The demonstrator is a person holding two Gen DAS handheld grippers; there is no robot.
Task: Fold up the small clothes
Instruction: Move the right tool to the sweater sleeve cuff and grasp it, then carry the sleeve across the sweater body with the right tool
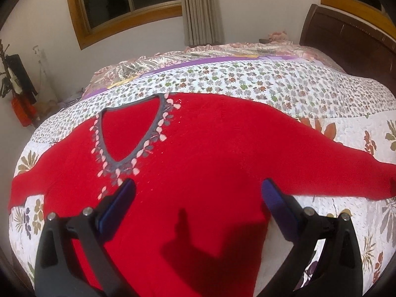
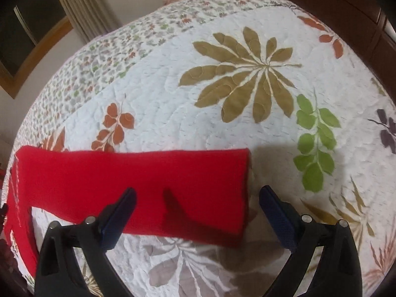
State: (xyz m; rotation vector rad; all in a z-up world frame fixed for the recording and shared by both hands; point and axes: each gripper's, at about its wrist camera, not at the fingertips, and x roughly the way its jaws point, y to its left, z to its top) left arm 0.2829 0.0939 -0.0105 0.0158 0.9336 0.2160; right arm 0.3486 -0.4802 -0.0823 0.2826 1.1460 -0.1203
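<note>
The red sweater (image 1: 198,160) lies flat on the quilted bed (image 1: 272,84); its sleeve (image 2: 138,185) runs left to right across mid frame, cuff end right. The right gripper (image 2: 198,203), jaws wide and empty, hovers nearest it; the left gripper (image 1: 198,193) gapes over the chest

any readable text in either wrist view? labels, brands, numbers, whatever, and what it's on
None readable in either view.
Red sweater: no tag or print shows; the neckline trim is a petal pattern, not letters.
Quilt: leaf and flower prints only.
Left gripper and right gripper: no markings visible on the fingers.
Items by the wall: too small and blurred to tell whether they carry any text.
</note>
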